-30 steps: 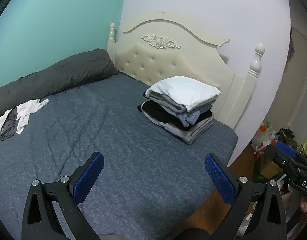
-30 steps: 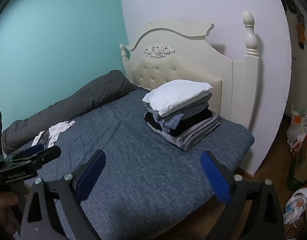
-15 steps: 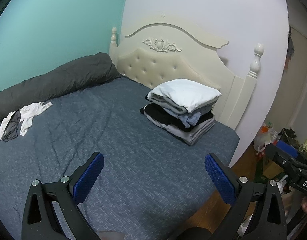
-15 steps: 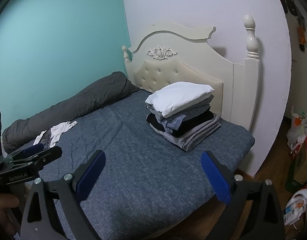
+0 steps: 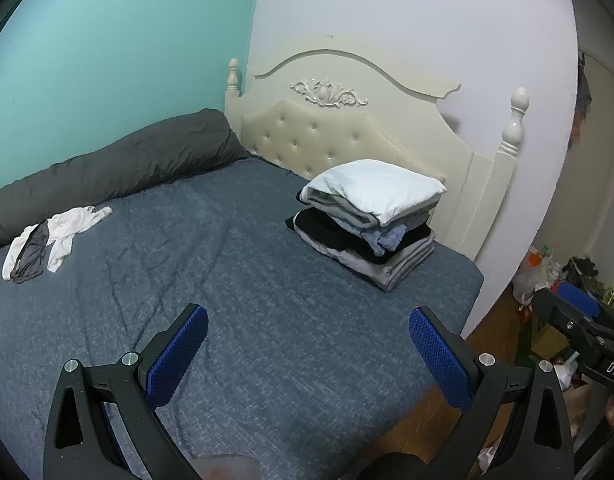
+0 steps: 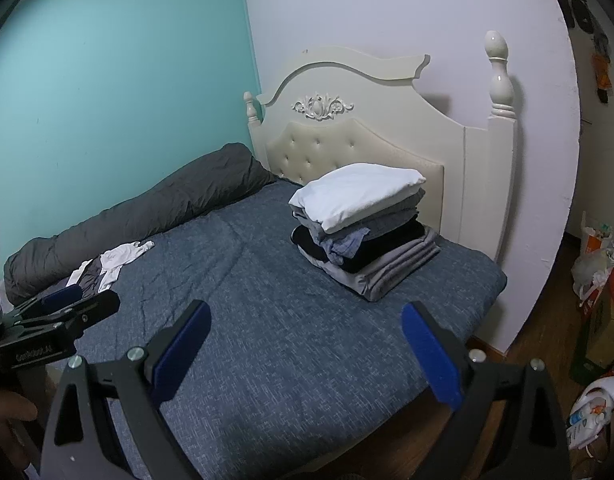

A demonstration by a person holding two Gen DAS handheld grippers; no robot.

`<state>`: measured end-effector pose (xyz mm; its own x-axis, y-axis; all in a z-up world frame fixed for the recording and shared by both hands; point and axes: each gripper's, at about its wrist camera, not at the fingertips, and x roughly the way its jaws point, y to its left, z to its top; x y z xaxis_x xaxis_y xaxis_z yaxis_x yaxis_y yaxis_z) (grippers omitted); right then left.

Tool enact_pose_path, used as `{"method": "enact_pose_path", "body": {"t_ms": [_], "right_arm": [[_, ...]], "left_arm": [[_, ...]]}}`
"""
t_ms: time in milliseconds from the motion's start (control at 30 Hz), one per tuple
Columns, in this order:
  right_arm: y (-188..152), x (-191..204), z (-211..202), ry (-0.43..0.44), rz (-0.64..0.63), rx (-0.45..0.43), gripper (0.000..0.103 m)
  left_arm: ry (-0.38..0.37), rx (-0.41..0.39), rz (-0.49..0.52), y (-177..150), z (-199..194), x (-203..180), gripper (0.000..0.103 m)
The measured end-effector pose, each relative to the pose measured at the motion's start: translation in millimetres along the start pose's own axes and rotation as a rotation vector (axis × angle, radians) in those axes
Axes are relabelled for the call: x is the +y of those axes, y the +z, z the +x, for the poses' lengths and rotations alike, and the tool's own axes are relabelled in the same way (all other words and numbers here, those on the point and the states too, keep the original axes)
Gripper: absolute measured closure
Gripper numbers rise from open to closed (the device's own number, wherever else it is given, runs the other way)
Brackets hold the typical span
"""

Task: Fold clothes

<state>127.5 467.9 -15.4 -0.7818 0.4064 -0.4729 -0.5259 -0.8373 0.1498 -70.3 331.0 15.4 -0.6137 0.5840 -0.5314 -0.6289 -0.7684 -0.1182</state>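
A stack of folded clothes (image 5: 367, 220) (image 6: 363, 232), white on top with grey, blue and black layers below, sits on the blue bed (image 5: 247, 300) (image 6: 275, 340) by the headboard. A small crumpled pile of white and grey clothes (image 5: 51, 240) (image 6: 111, 262) lies unfolded at the far left beside a dark grey bolster (image 5: 119, 168). My left gripper (image 5: 307, 340) is open and empty above the bed's near part. My right gripper (image 6: 307, 334) is also open and empty, well short of the stack.
A cream tufted headboard (image 5: 347, 132) with posts backs the bed, against teal and white walls. Bags and clutter (image 5: 547, 268) (image 6: 599, 280) sit on the wooden floor to the right. The other gripper shows at each view's edge, left gripper body (image 6: 47, 320) included.
Both cameras have tilted slightly, so the bed and stack sit a little lower in view. Both grippers stay open; no cloth has moved.
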Motion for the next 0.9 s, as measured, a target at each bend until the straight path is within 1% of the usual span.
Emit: {"method": "enact_pose_path", "body": {"t_ms": [533, 900], "right_arm": [[0.2, -1.2, -2.6, 0.001, 0.001, -0.003, 0.006], [0.1, -0.3, -3.5, 0.003, 0.0, -0.004, 0.006]], "left_arm": [[-0.028, 0.013, -0.002, -2.2, -1.5, -4.8, 0.0], [-0.022, 0.012, -0.004, -2.5, -3.0, -4.5, 0.0]]}}
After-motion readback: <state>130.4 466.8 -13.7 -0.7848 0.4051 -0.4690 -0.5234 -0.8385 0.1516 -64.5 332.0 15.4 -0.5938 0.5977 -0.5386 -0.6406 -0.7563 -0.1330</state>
